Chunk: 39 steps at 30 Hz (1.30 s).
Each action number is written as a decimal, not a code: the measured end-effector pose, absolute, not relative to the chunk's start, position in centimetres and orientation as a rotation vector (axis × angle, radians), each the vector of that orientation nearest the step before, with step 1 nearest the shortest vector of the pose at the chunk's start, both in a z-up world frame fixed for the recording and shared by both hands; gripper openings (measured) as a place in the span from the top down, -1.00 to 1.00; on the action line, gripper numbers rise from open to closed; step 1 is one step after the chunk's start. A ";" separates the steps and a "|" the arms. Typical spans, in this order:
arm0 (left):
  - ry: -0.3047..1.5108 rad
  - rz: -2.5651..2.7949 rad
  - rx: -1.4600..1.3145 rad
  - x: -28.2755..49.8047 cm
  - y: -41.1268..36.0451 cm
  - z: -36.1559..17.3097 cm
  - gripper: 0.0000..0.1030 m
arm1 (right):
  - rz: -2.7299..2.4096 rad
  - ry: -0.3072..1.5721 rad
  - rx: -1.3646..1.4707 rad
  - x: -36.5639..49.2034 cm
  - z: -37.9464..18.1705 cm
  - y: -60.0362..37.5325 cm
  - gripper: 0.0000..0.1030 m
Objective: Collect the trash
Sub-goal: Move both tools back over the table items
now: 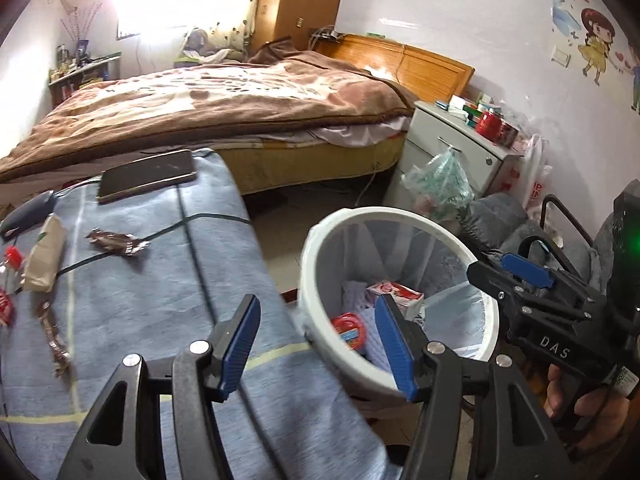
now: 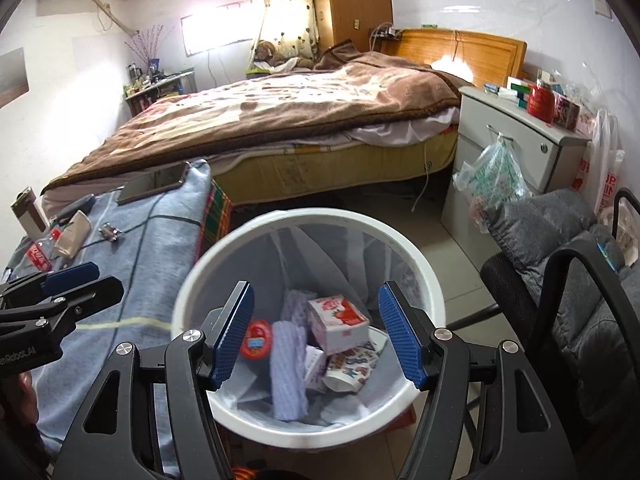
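Observation:
A white trash bin [image 2: 188, 292] with a liner stands beside a table covered in blue cloth [image 1: 160, 300]. Inside lie a strawberry milk carton [image 2: 338, 318], a red round lid [image 2: 256, 338], a purple cloth [image 2: 288, 372] and a printed cup [image 2: 352, 368]. My right gripper [image 2: 316, 332] is open and empty above the bin. My left gripper [image 1: 316, 344] is open and empty over the table edge and the bin rim [image 1: 320, 236]. On the cloth lie a brown candy wrapper [image 1: 116, 242], a beige packet [image 1: 44, 260], a brown wrapper [image 1: 54, 336] and red-white wrappers [image 1: 6, 308].
A phone [image 1: 148, 174] lies at the table's far end. A bed [image 1: 200, 108] stands behind. A white nightstand [image 2: 512, 140] with a hanging plastic bag [image 2: 492, 176] is at right. A grey padded chair [image 2: 568, 264] stands close to the bin.

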State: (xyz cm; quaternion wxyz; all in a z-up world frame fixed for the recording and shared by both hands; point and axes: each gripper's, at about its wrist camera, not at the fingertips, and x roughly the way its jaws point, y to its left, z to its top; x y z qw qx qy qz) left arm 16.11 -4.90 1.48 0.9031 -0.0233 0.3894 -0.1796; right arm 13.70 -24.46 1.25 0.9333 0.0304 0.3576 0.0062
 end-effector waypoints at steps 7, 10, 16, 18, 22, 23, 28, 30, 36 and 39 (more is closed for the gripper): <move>0.750 -0.244 -0.059 14.9 -1.2 2.3 -0.20 | 0.038 0.722 0.048 13.6 1.5 -21.7 -0.29; 0.733 -0.194 -0.072 14.4 0.7 2.7 -0.20 | 0.052 0.715 0.038 13.6 1.6 -20.3 -0.29; 0.711 -0.119 -0.105 13.4 4.6 2.7 -0.20 | 0.107 0.709 0.031 13.8 1.7 -17.4 -0.29; 0.709 -0.092 -0.112 13.0 6.0 2.6 -0.20 | 0.121 0.705 0.027 13.9 1.8 -16.6 -0.29; 0.705 -0.033 -0.119 12.3 9.0 2.4 -0.20 | 0.162 0.704 0.024 14.2 1.8 -14.5 -0.29; 0.705 -0.019 -0.129 12.2 9.9 2.4 -0.20 | 0.171 0.702 0.020 14.2 1.8 -14.0 -0.29; 0.701 0.054 -0.162 11.6 14.0 2.2 -0.20 | 0.220 0.710 -0.002 14.6 1.5 -11.1 -0.28; 0.702 0.088 -0.171 11.3 15.7 2.0 -0.20 | 0.245 0.713 -0.010 14.8 1.3 -9.9 -0.29; 0.708 0.166 -0.218 10.5 20.4 1.2 -0.20 | 0.295 0.732 -0.035 15.6 0.6 -6.7 -0.29; 0.710 0.191 -0.233 10.2 22.3 0.9 -0.20 | 0.328 0.747 -0.044 16.0 0.2 -5.3 -0.29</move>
